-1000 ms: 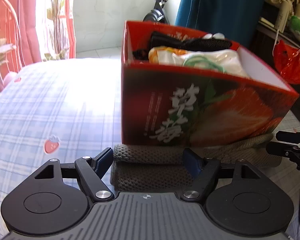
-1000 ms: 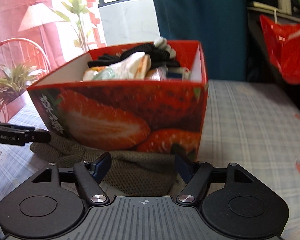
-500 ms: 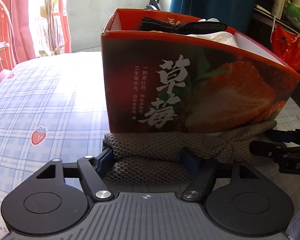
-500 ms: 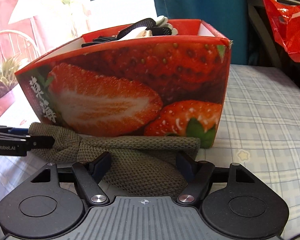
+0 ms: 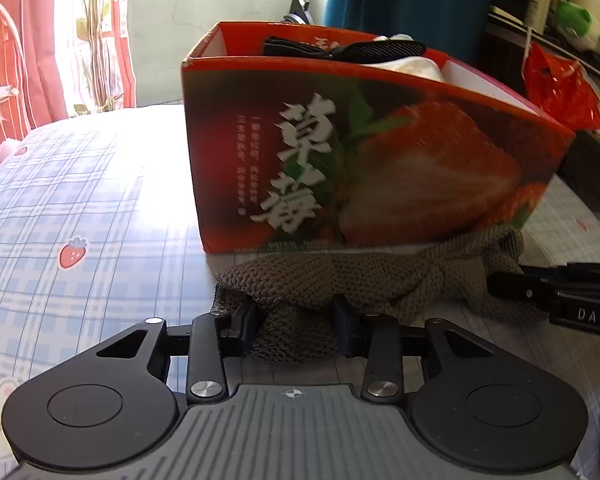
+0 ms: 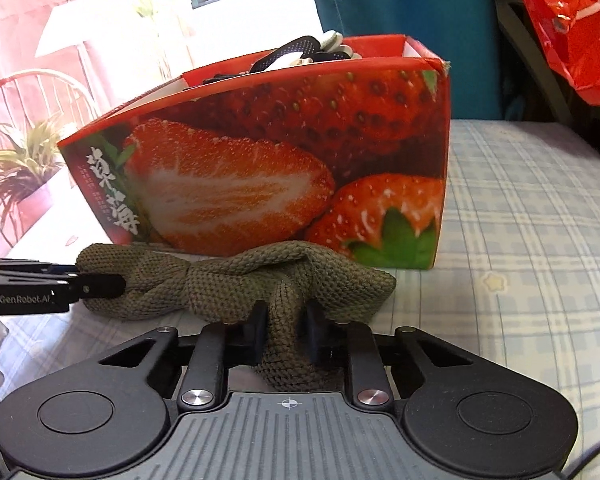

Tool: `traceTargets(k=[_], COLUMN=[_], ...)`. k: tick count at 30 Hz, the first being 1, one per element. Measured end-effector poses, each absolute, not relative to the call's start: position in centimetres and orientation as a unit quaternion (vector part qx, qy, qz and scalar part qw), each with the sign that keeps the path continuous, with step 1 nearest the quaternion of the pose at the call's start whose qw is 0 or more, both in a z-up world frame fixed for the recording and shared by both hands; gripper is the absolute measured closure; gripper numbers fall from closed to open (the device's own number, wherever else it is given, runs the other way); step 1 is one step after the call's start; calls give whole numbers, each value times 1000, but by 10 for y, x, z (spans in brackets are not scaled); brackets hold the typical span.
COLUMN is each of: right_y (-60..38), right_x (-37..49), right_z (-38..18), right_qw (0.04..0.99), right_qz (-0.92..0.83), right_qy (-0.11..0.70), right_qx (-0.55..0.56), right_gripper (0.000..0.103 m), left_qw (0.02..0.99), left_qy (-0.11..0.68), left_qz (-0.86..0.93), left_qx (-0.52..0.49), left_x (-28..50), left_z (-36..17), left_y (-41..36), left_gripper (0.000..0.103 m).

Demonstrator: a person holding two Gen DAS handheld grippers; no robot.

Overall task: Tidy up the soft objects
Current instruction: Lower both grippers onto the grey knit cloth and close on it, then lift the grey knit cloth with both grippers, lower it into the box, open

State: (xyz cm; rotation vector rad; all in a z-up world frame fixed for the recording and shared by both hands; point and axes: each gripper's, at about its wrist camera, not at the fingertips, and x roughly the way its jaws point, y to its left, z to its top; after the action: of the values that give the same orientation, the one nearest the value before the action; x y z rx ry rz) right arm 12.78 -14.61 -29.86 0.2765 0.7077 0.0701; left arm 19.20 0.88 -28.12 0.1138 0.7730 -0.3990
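An olive knitted cloth (image 5: 340,276) lies bunched on the table against the front of a red strawberry-print box (image 5: 360,152). My left gripper (image 5: 296,330) is shut on the cloth's left end. My right gripper (image 6: 286,332) is shut on a fold at its right end (image 6: 236,280). The box (image 6: 260,168) holds black straps and white soft items that show above its rim. Each gripper shows at the edge of the other's view.
The table has a blue plaid cloth (image 5: 80,216) with strawberry prints. A red plastic bag (image 6: 572,40) hangs at the right. A plant (image 6: 16,168) and a red chair stand to the left. A blue curtain hangs behind the box.
Both grippers have closed on the olive cloth, which was loose between open fingers before. The cloth has bunched up and pulled toward the cameras.
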Motion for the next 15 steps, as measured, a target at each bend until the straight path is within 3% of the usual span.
traceTargets(k=[15], right_y=[-149], right_x=[79], right_z=[-298], right_qw=[917], right_qz=[65], right_qy=[348], right_qx=[183], right_gripper=[87], left_qw=[903], left_qy=[375], left_qz=[-204], left_qx=[45], left_x=[139], left_z=[-284], left_y=[18], left_gripper=[63])
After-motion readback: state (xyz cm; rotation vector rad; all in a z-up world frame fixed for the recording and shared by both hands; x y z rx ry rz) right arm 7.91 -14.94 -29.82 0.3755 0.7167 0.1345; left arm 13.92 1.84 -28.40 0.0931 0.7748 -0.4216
